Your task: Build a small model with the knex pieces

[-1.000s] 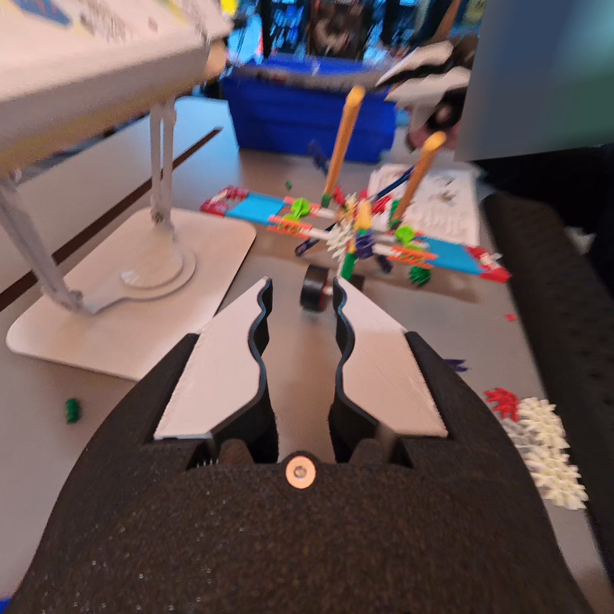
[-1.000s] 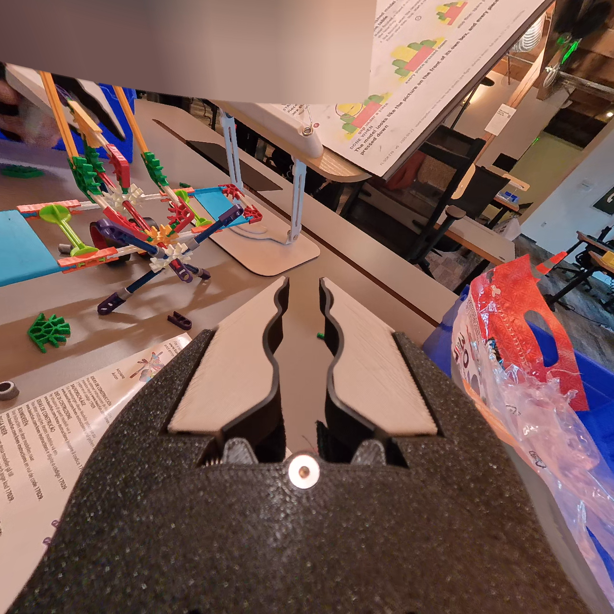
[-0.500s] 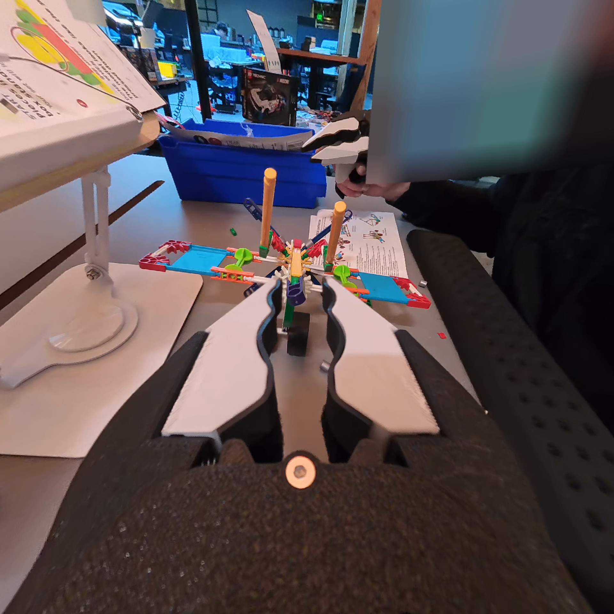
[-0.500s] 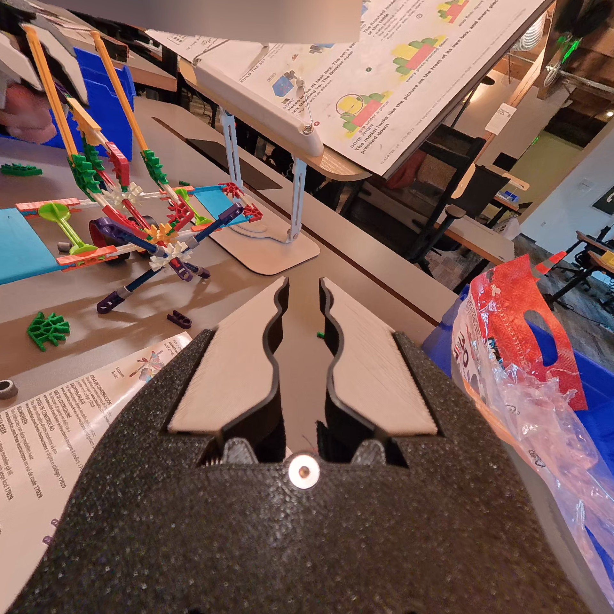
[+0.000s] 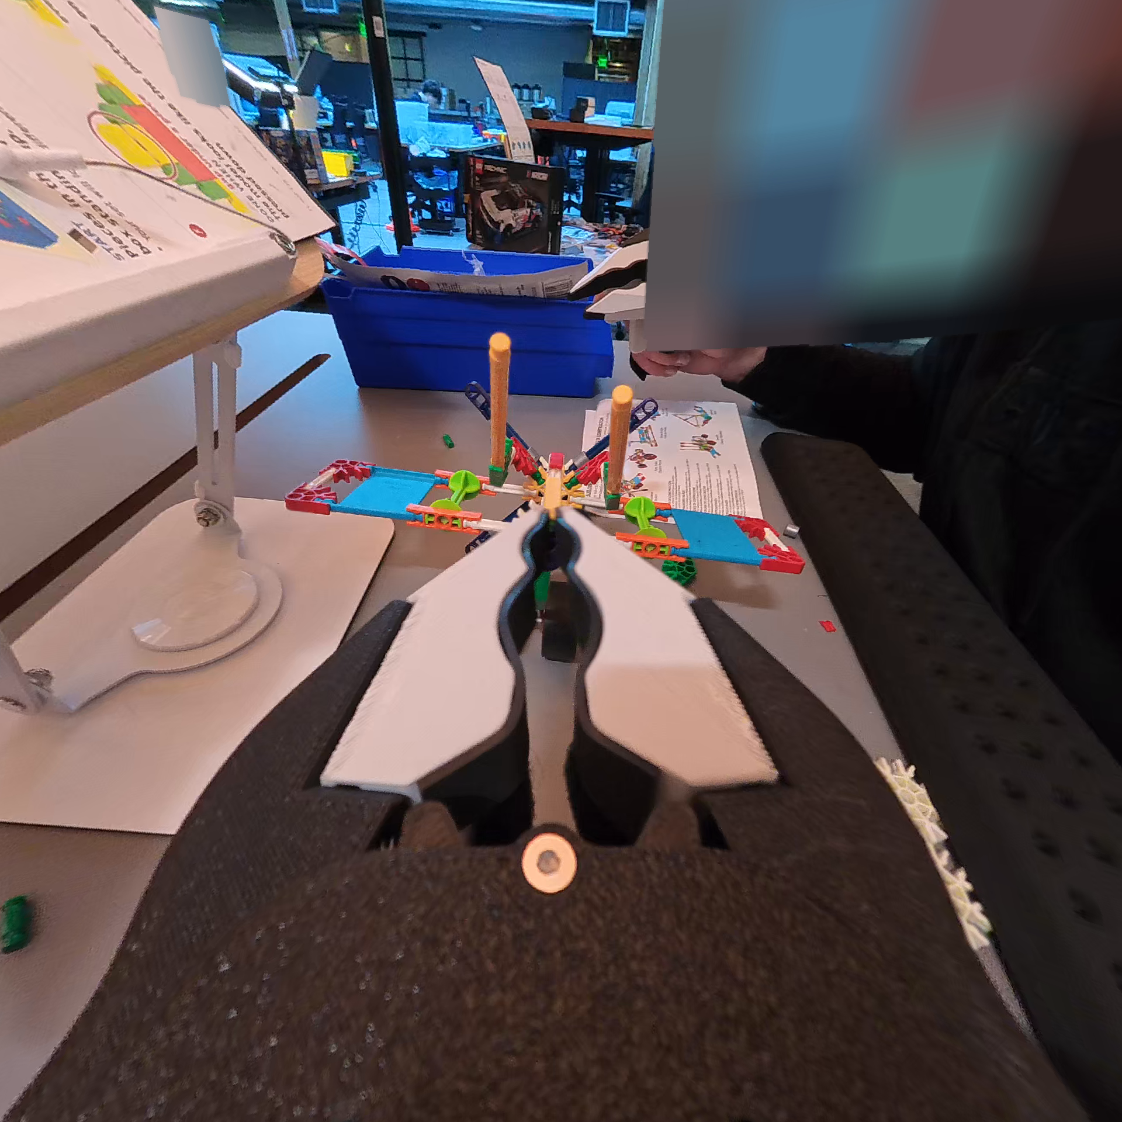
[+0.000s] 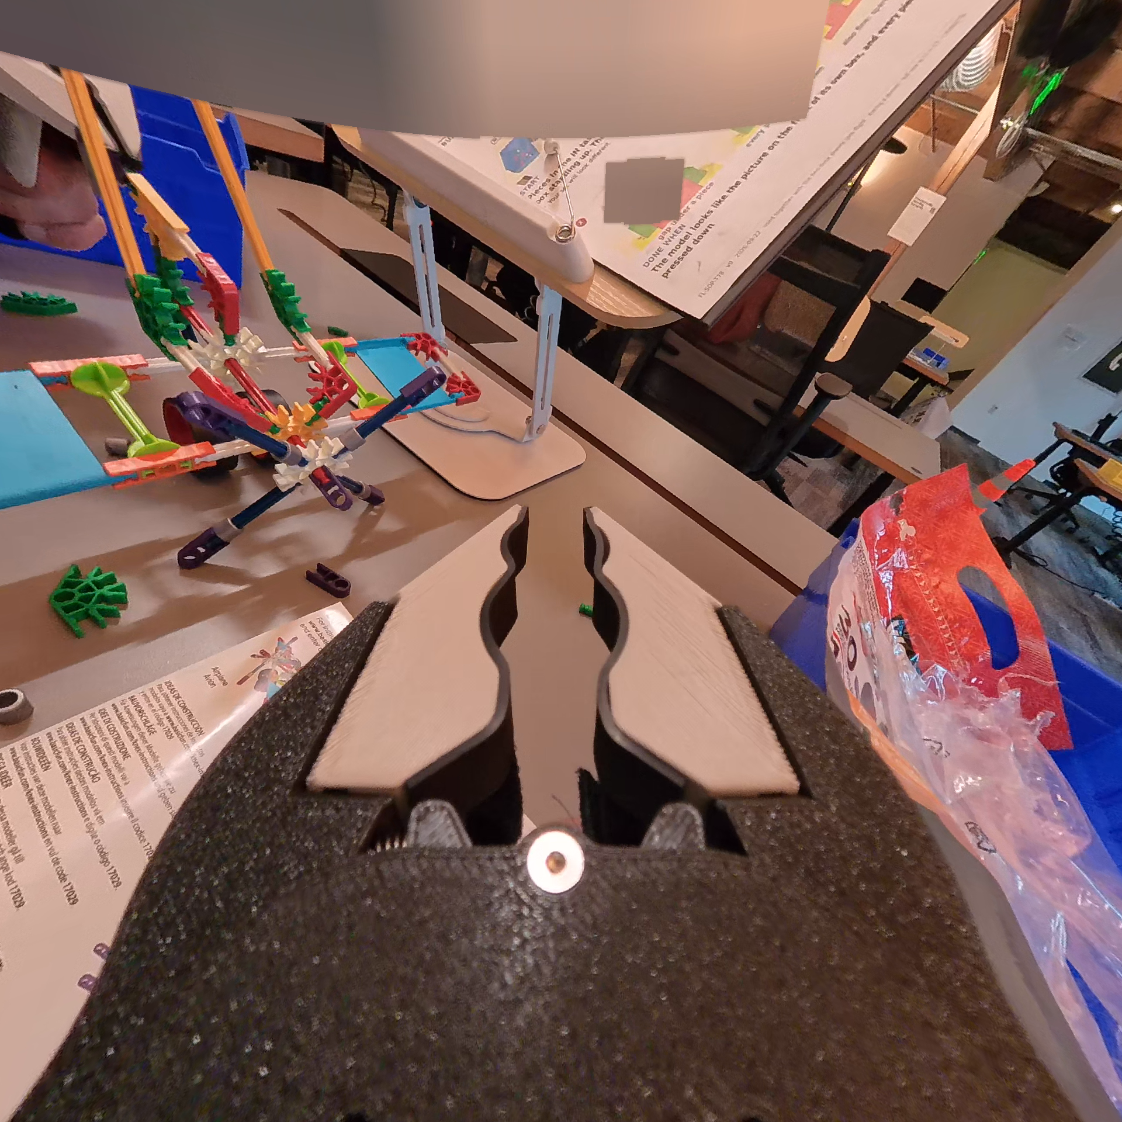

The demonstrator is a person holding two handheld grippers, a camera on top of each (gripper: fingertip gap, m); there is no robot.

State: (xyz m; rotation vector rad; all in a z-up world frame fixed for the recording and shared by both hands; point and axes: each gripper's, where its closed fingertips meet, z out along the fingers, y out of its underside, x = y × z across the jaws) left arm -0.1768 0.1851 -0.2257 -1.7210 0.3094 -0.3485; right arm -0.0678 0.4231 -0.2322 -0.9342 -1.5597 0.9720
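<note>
A colourful rod-and-connector toy model point(image 5: 388, 495) with blue panels and two upright orange rods point(image 5: 499, 401) stands on the grey table. My left gripper point(image 5: 549, 516) is shut on the model's centre, its tips pinched at the yellow hub above a black wheel point(image 5: 557, 643). The model also shows in the right wrist view point(image 6: 291, 419) at the left. My right gripper point(image 6: 554, 516) is open and empty, low over bare table to the model's right. In the left wrist view the right gripper's fingers point(image 5: 613, 288) show far off, held by a hand point(image 5: 686, 361).
A white document stand point(image 5: 182, 607) with a tilted instruction sheet is on the left, seen too in the right wrist view point(image 6: 486, 449). A blue bin point(image 5: 473, 340), a leaflet point(image 6: 91, 759), a plastic bag point(image 6: 947, 698), loose green point(image 6: 88, 598) and purple point(image 6: 328, 580) pieces, and white connectors point(image 5: 935, 850) lie around. Spacing between my two grippers at the tips: around 25 centimetres.
My left gripper has moved up to the model and closed its tips on the model's centre. My right gripper has stayed in place, still open.
</note>
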